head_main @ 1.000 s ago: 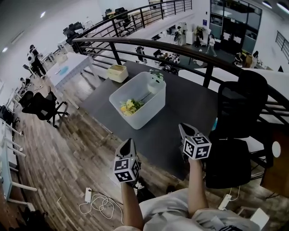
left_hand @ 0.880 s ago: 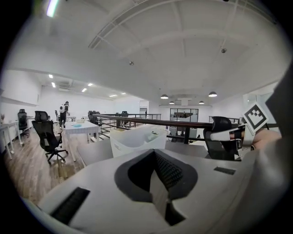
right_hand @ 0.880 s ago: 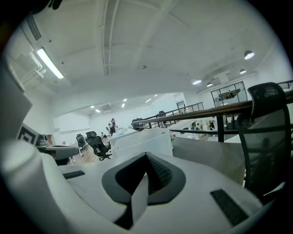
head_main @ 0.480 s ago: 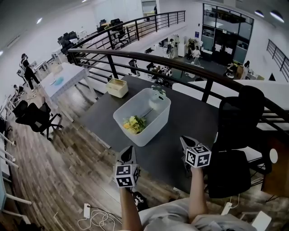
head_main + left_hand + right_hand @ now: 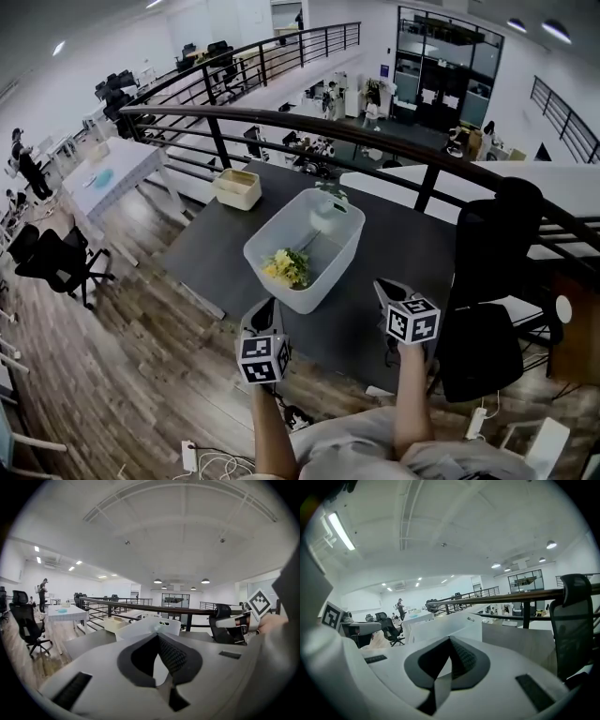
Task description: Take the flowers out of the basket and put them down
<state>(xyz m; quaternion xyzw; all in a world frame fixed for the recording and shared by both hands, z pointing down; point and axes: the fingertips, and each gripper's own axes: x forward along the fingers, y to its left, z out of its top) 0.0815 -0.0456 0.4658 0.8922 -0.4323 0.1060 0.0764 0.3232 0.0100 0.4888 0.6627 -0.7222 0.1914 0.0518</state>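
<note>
On the dark counter (image 5: 403,246) in front of me stood the white basket (image 5: 349,246); the flowers (image 5: 286,267), a yellow bunch with green leaves, lay inside it at the end nearer to me; something pale with a touch of green sat at the basket's far end, though I could not make out what it was. Short of the basket, by the counter's near edge, I held the left tongs (image 5: 266,306) and the right tongs (image 5: 382,287), one to each side, both apart from the basket and touching nothing. In the left gripper view the left tongs (image 5: 157,635) had their jaws brought together at the tips with nothing between them, and the basket (image 5: 146,625) showed white beyond; the right gripper view told me the same of the right tongs (image 5: 450,638), jaws closed and empty, with the basket (image 5: 456,624) ahead. A small beige box (image 5: 236,187) rested near the counter's far left corner, apart from the basket; a black chair (image 5: 492,248) stood at the counter's right side; a dark railing (image 5: 281,114) curved behind the counter.
</note>
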